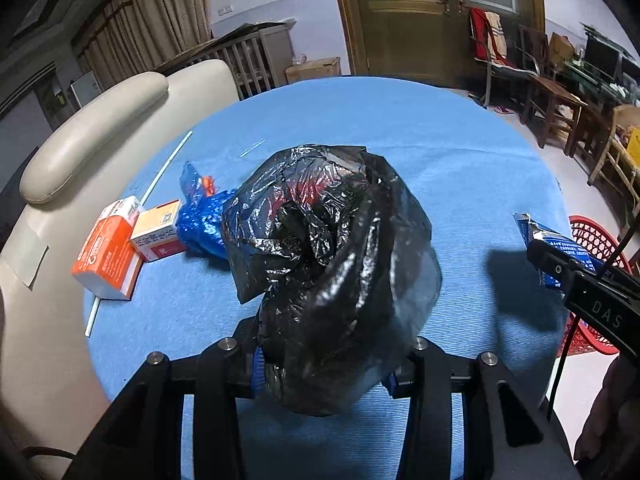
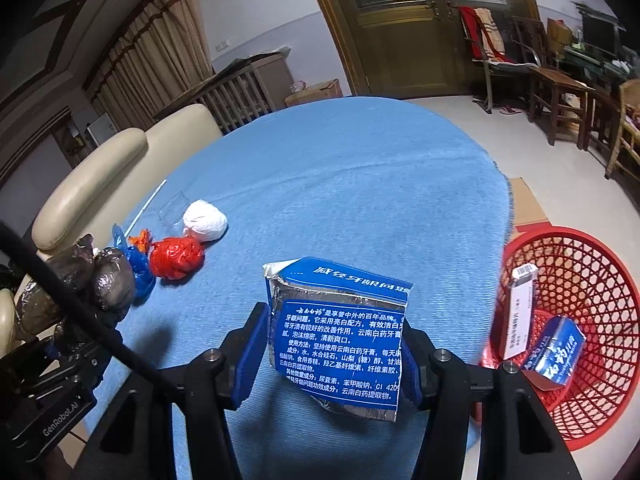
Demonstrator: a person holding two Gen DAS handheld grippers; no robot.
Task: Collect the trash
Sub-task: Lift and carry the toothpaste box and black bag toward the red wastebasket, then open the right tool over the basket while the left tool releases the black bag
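My left gripper is shut on a crumpled black plastic bag, held just above the blue tablecloth. My right gripper is shut on a flattened blue toothpaste box over the table's near right part. On the cloth at the left lie a blue plastic bag, an orange box and a smaller orange-and-white box. The right wrist view also shows a red bag ball and a white ball. A red mesh basket stands on the floor at the right, with boxes inside.
A thin white stick lies along the table's left edge. A beige sofa presses against that side. Beyond the table are a wooden door, chairs and a cardboard sheet on the floor by the basket.
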